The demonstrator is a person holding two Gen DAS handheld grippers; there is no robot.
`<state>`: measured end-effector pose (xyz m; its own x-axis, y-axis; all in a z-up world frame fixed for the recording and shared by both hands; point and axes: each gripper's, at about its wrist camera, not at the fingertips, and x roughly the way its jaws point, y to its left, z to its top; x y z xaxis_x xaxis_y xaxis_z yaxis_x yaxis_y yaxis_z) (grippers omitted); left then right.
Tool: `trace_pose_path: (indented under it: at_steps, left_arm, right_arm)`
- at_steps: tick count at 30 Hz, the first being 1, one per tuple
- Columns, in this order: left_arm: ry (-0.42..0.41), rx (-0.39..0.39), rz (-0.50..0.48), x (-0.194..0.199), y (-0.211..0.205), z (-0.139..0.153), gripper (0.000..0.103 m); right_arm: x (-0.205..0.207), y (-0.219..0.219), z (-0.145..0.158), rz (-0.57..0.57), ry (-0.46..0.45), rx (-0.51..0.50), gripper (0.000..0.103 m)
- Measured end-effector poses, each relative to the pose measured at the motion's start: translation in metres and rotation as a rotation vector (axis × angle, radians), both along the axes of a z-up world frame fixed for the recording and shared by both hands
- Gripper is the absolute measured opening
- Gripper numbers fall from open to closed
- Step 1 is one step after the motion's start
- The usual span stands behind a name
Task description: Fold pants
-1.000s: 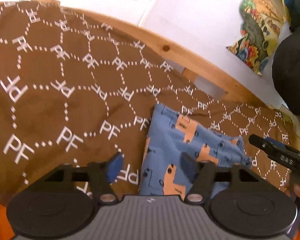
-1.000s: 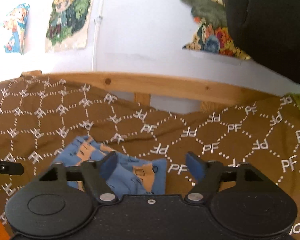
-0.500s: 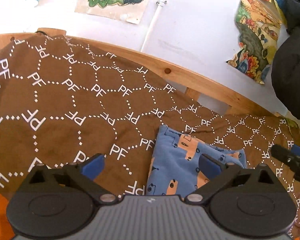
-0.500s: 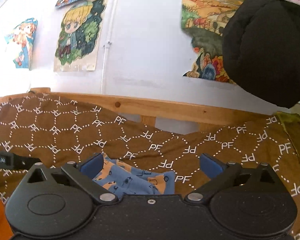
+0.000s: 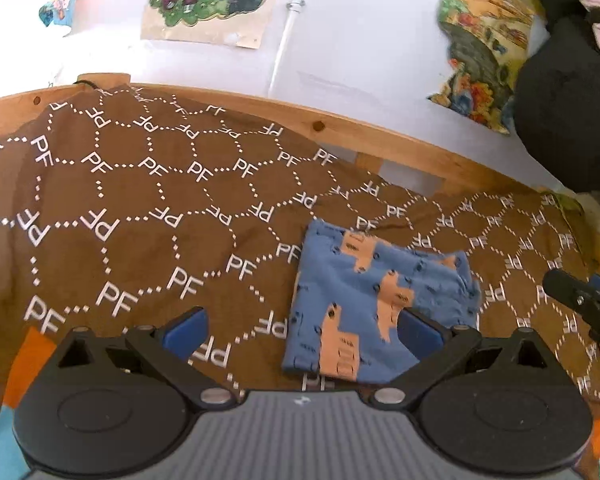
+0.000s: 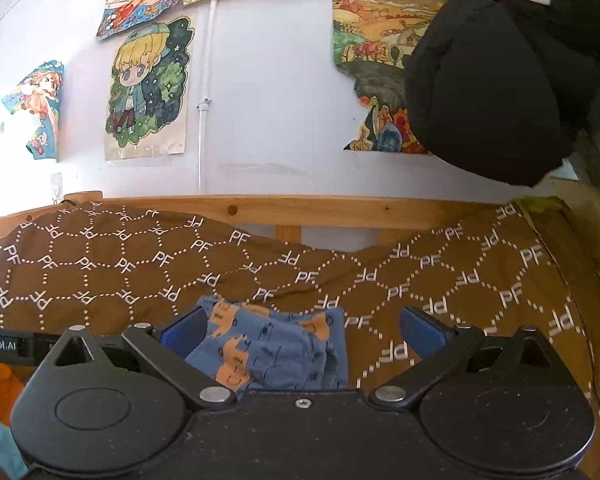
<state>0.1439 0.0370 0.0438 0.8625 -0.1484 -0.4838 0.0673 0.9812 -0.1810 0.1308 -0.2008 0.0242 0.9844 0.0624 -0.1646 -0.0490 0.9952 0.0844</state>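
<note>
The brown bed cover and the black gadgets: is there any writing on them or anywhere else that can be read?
"PF": printed in white, repeated all over the brown dotted-hexagon bed cover.
"Robot.AI", its start cut off by the picture's edge: white letters on the black finger of the left gripper, seen from the right wrist.
Small print on the blue and orange patterned folded pants: too small to read.
Colourful wall drawings: no legible words.

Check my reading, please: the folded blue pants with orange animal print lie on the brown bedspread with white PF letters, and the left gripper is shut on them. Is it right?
Not quite. The folded blue pants with orange animal print do lie on the brown bedspread with white PF letters, but the left gripper is open, its jaws wide apart and holding nothing. The left wrist view shows this.
</note>
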Motion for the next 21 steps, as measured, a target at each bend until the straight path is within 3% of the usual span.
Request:
trace_pose_path:
  at_steps: [6,16,21]
  left_arm:
    - [0.051,0.052,0.005,-0.025,0.001,-0.007,0.103]
    - [0.038,0.154,-0.057,-0.053,0.003,-0.011,0.103]
    - [0.044,0.155,-0.061,-0.059,0.003,-0.022,0.103]
  right_arm:
    - [-0.022,0.002,-0.013,0.002,0.055,0.085,0.102]
    - [-0.055,0.011,-0.029,-0.004,0.056,0.078,0.102]
    - [-0.066,0.016,-0.042,-0.026,0.07,0.065,0.102]
